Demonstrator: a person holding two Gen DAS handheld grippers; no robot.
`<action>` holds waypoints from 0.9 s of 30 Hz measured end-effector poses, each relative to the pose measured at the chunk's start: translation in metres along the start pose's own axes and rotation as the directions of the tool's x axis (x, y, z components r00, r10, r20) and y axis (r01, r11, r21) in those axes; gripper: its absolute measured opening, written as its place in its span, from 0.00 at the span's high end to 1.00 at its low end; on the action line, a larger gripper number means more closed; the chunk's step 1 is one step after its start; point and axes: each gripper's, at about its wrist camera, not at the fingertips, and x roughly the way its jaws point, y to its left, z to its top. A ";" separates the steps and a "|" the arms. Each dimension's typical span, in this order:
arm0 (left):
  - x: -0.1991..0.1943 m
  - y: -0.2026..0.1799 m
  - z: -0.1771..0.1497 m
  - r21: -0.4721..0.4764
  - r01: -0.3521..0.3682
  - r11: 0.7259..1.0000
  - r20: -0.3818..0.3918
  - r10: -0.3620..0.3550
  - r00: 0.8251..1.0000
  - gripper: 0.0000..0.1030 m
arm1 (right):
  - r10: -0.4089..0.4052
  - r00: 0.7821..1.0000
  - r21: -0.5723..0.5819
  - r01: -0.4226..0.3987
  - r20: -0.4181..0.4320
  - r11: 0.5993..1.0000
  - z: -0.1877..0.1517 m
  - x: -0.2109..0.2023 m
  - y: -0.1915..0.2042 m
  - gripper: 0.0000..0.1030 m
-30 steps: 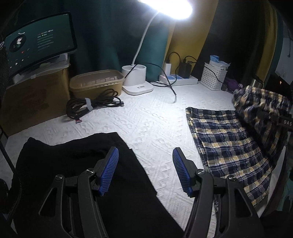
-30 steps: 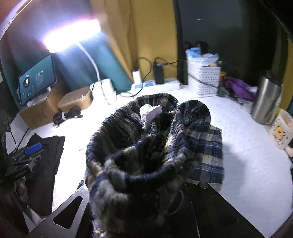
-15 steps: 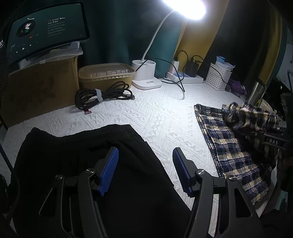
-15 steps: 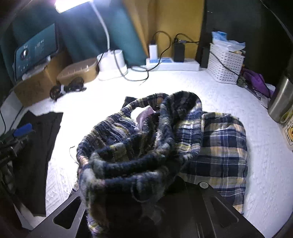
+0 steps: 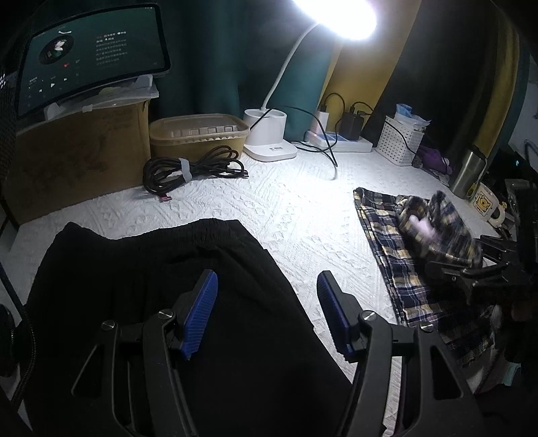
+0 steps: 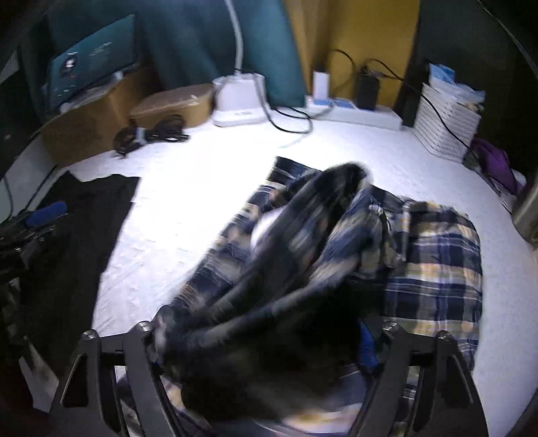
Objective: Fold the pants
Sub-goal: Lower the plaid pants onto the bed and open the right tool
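right tool (image 6: 262, 336) jaws opening, plaid pants (image 6: 433, 269) bunched between them, left tool (image 5: 267, 312) apart over black pants (image 5: 151, 269)

A bright desk lamp (image 5: 339, 16) glares at the frame's top centre over a white textured tabletop (image 5: 285, 208). Behind hang a teal curtain (image 5: 235, 50) and, to its right, a yellow wall (image 5: 363, 74).

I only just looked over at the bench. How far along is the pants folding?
Done: part of the plaid pants already lies flat on the white cloth.
In hand: the right gripper is opening, with the bunched waistband end, blurred, between its jaws and lying over the flat part.
Left: that fold needs smoothing. The black pants look untouched below the open, empty left gripper.
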 end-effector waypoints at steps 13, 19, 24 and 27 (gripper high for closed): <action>-0.010 -0.032 0.005 0.042 -0.029 0.999 0.008 0.029 1.000 0.40 | 0.071 0.990 -0.005 -0.071 0.120 0.997 -0.015 -0.049 -0.012 0.20; -0.007 -0.065 0.011 0.085 -0.008 0.996 0.003 0.008 1.000 0.40 | 0.035 0.989 0.061 -0.045 0.145 0.997 -0.029 -0.062 -0.051 0.20; 0.001 -0.098 0.015 0.130 0.018 0.991 -0.012 -0.017 1.000 0.40 | -0.002 0.986 0.131 -0.020 0.164 0.991 -0.041 -0.070 -0.092 0.20; 0.006 -0.117 0.021 0.156 0.032 0.987 -0.012 -0.030 0.999 0.40 | -0.026 0.985 0.170 -0.004 0.170 0.985 -0.049 -0.074 -0.117 0.20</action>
